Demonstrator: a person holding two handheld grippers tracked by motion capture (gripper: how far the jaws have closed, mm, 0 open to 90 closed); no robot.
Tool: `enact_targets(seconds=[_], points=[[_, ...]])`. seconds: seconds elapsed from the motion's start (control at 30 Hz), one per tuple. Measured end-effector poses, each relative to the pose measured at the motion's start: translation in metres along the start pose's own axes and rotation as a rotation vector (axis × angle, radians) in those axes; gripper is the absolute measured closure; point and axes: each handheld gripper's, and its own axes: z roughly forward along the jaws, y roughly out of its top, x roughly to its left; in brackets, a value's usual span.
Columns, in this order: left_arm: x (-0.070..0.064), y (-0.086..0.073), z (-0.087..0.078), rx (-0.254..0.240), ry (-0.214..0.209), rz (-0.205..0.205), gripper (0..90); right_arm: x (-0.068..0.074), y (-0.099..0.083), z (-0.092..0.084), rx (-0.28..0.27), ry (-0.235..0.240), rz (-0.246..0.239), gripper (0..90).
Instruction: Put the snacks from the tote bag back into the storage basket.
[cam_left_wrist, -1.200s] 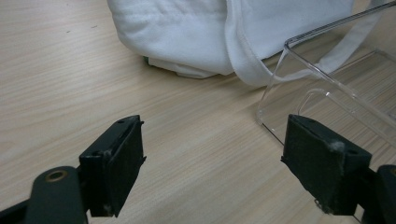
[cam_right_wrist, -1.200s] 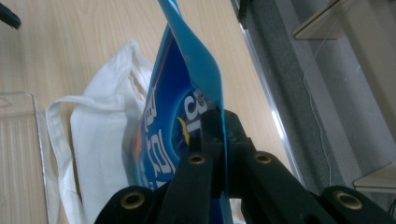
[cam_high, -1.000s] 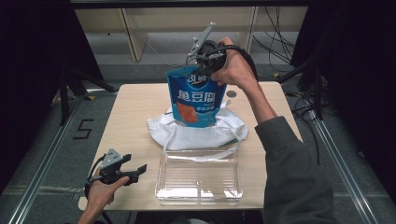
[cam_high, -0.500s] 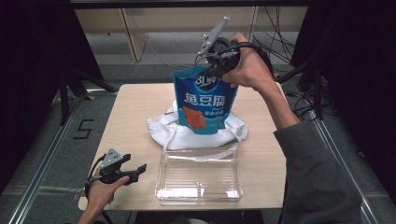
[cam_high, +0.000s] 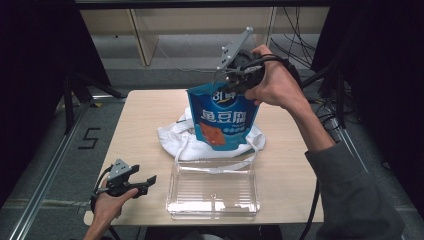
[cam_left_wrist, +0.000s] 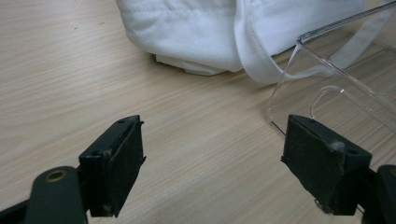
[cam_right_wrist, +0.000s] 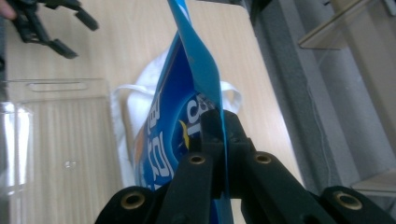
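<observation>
- The right gripper (cam_high: 235, 82) pinches the top edge of the blue snack pouch (cam_high: 223, 120), which hangs above the white cloth bag (cam_high: 172, 140).
- The pouch's bottom seems to be inside the bag's mouth, though that is hard to tell.
- The left gripper (cam_high: 145, 182) rests open and empty at the wooden table (cam_high: 145, 115) edge, beside the clear plastic tray (cam_high: 212, 192).

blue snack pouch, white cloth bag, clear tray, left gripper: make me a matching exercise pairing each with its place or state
Things:
1. blue snack pouch
2. white cloth bag
3. clear tray
4. left gripper

Places or states:
A. open, low at the table's near left corner
B. lying mid-table behind the tray
C. held up by its top edge in the right gripper
D. at the table's near edge, nothing in it

Pairs: 1-C, 2-B, 3-D, 4-A
</observation>
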Motion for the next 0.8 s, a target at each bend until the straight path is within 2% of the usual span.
enact_targets(seconds=[0.03,0.07,0.13,0.27,0.37,0.4,0.47,0.5,0.63,0.73,0.8], points=[[0.001,0.000,0.000,0.004,-0.002,0.007,19.7,0.001,0.000,0.000,-0.005,0.008,-0.017,90.0],[0.001,-0.001,-0.001,0.007,0.000,0.010,19.7,0.004,0.000,-0.001,-0.005,0.008,-0.005,90.0],[0.001,0.000,0.000,-0.003,0.003,-0.004,19.7,0.010,0.001,-0.002,-0.013,0.019,-0.009,90.0],[0.002,-0.001,-0.001,0.001,0.002,-0.003,19.7,0.017,0.000,-0.003,-0.034,0.045,-0.027,90.0],[0.002,0.000,-0.001,-0.003,0.002,0.006,19.7,0.023,0.000,-0.005,-0.041,0.070,-0.021,90.0],[0.001,-0.001,-0.001,-0.003,0.000,-0.004,19.7,0.023,0.000,-0.005,-0.050,0.089,-0.036,90.0],[0.002,-0.001,-0.002,0.003,0.007,0.004,19.6,0.029,0.000,-0.006,-0.055,0.089,-0.025,90.0],[0.001,0.000,-0.001,-0.004,0.003,-0.008,19.6,0.030,0.000,-0.008,-0.052,0.102,-0.032,90.0],[0.002,-0.001,-0.001,0.002,0.004,-0.009,19.6,0.039,0.001,-0.009,-0.051,0.104,-0.040,90.0],[0.003,0.000,-0.002,-0.003,0.005,-0.001,19.6,0.045,0.001,-0.008,-0.057,0.118,-0.062,90.0],[0.003,-0.001,-0.002,-0.006,0.006,-0.014,19.6,0.047,0.001,-0.007,-0.056,0.121,-0.076,90.0]])
